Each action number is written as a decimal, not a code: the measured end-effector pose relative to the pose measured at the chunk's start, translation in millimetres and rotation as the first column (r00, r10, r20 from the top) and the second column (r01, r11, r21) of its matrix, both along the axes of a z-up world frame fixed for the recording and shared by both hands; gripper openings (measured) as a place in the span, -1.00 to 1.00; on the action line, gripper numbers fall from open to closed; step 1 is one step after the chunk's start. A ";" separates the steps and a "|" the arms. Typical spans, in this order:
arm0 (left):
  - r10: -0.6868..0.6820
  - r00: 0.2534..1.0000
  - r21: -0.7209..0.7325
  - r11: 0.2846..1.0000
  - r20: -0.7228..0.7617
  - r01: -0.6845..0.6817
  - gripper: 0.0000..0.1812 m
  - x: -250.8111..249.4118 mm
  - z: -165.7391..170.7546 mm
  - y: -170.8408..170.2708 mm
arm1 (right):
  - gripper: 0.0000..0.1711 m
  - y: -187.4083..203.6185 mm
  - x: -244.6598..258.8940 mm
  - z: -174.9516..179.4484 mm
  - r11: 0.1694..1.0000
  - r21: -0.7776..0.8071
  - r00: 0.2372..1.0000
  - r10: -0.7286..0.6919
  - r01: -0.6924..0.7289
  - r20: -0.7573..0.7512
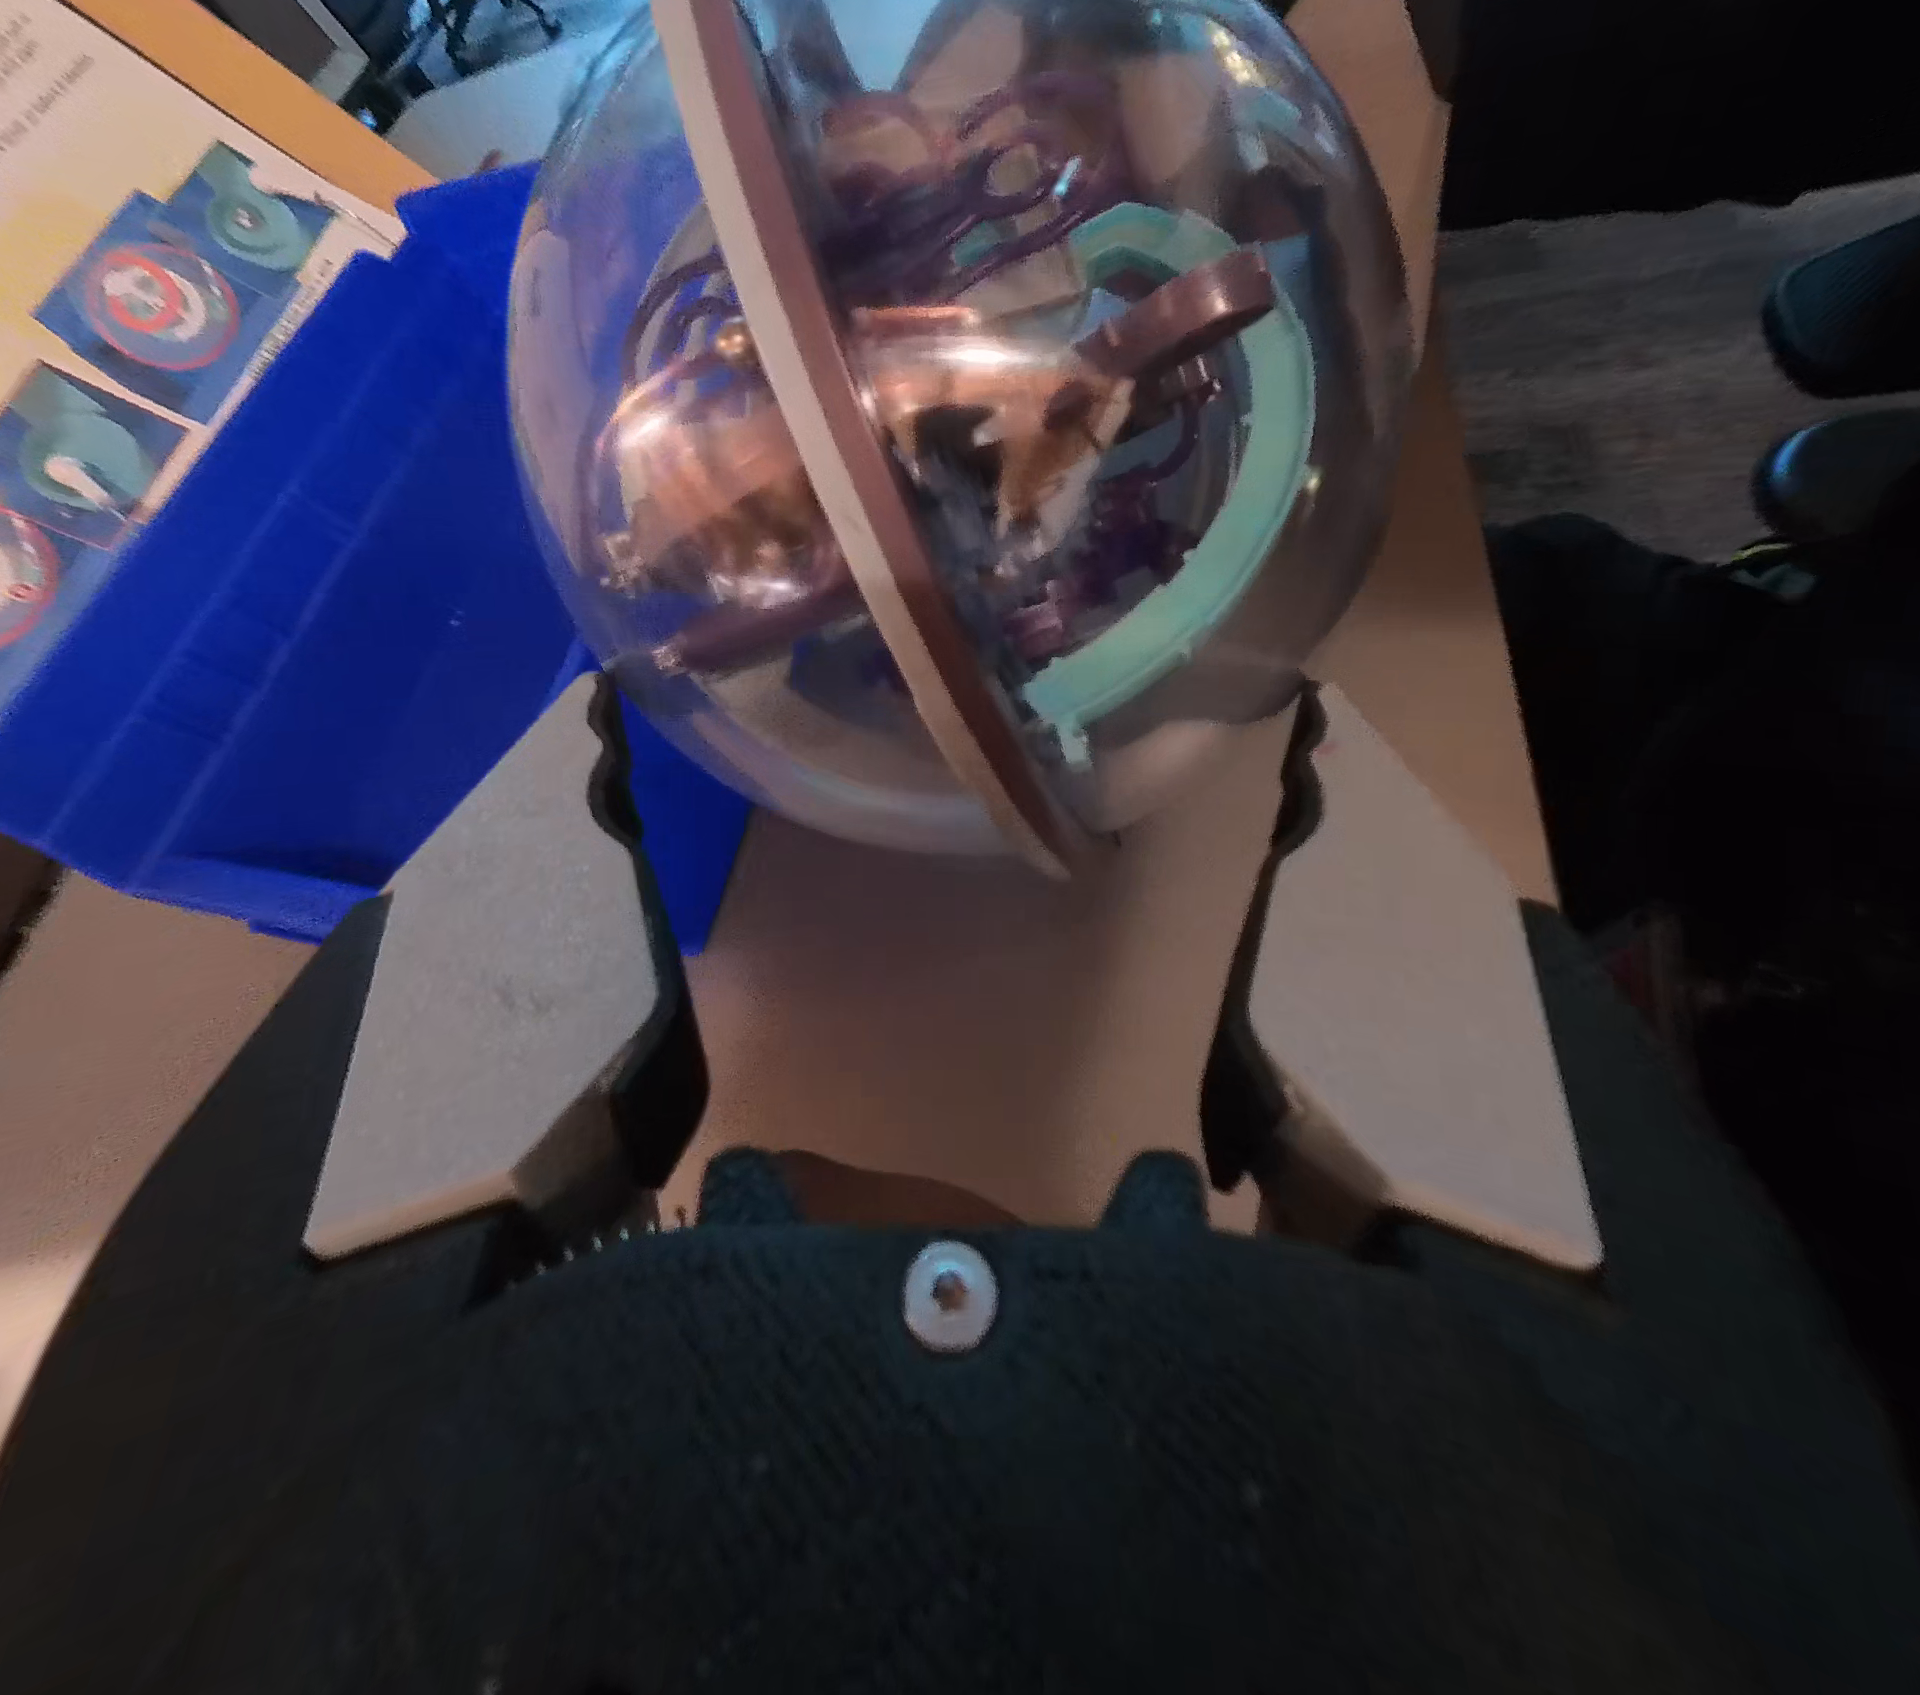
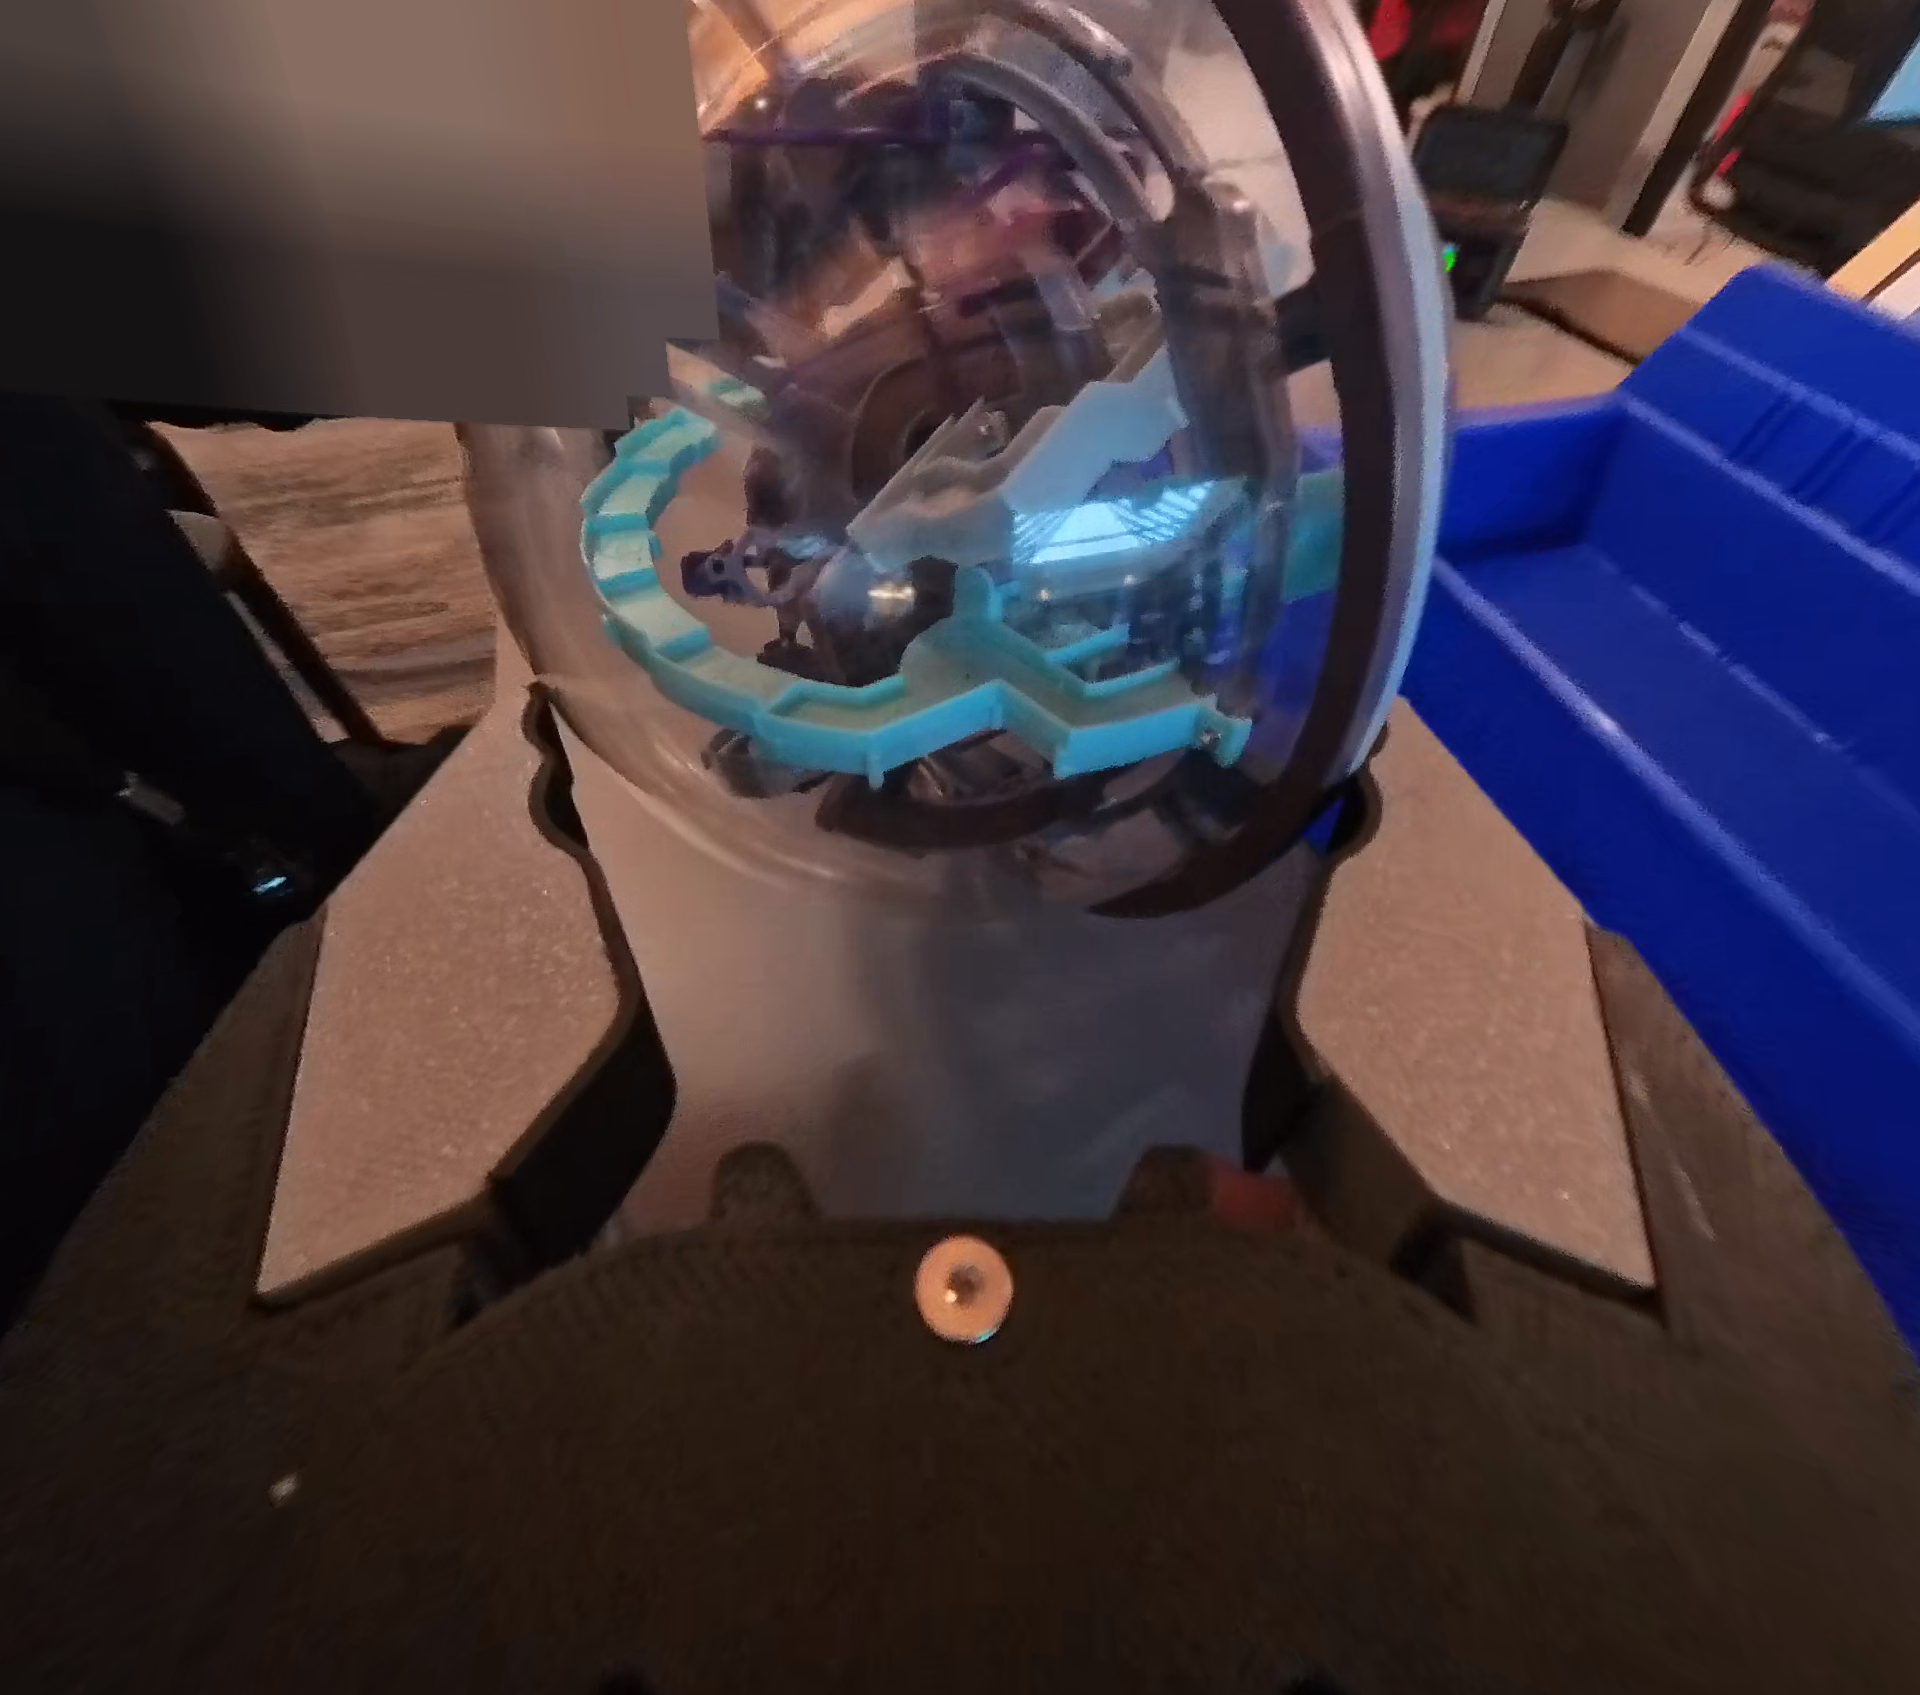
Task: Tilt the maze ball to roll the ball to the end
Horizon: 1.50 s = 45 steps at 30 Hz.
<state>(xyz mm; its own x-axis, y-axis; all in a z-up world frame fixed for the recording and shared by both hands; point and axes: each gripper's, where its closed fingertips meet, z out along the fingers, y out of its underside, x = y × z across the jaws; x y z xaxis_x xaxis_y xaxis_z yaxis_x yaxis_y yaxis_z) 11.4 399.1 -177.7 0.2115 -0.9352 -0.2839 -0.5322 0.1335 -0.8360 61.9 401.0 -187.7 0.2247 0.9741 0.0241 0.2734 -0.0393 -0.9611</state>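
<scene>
Between both claws, the maze ball (image 1: 961,357) was held above the tabletop (image 1: 499,949).
The left claw (image 1: 951,710) and the right claw (image 2: 951,746) each pinched the clear sphere's lower sides, its rim band tilted. Inside, the teal track (image 2: 831,700) showed; the small ball was lost in blur and glare. Behind sat a blue bin (image 2: 1683,606), cut off.

Clear maze ball (image 2: 935,398), teal track (image 2: 894,710), blue bin (image 2: 1683,606).
</scene>
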 end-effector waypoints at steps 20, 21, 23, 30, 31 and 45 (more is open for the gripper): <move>0.004 1.000 -0.050 0.999 -0.020 -0.005 0.35 -3.7 2.0 1.8 | 0.67 0.7 -4.9 -16.2 0.988 -0.150 0.999 0.039 -0.038 0.003; 0.002 1.000 -0.041 0.999 -0.025 -0.003 0.35 -3.7 4.5 2.5 | 0.67 1.5 -5.3 -15.0 0.988 -0.147 0.999 0.039 -0.039 -0.001; -0.003 0.999 -0.026 1.000 -0.036 0.002 0.35 -3.9 9.2 3.5 | 0.67 2.6 -6.2 -13.3 0.989 -0.143 0.999 0.039 -0.040 -0.006; -0.012 0.998 -0.016 1.000 -0.066 0.011 0.36 -4.0 12.4 4.1 | 0.67 2.8 -7.9 -14.6 0.989 -0.145 0.999 0.033 -0.034 -0.010; -0.011 0.998 -0.019 1.000 -0.070 0.010 0.36 -3.9 11.3 4.4 | 0.67 3.0 -7.7 -15.4 0.989 -0.146 0.999 0.031 -0.032 -0.008; -0.044 0.993 -0.034 0.999 -0.113 0.040 0.37 -4.5 23.5 7.2 | 0.67 3.2 -15.6 -17.9 0.978 -0.202 0.998 0.035 -0.044 -0.048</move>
<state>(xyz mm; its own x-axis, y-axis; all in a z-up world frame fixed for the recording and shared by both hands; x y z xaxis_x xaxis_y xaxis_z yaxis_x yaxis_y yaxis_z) 6.9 406.3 -154.2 0.1398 -0.9515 -0.2741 -0.6187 0.1322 -0.7744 46.3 404.2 -205.7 0.1825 0.9658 -0.1839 0.2360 -0.2246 -0.9454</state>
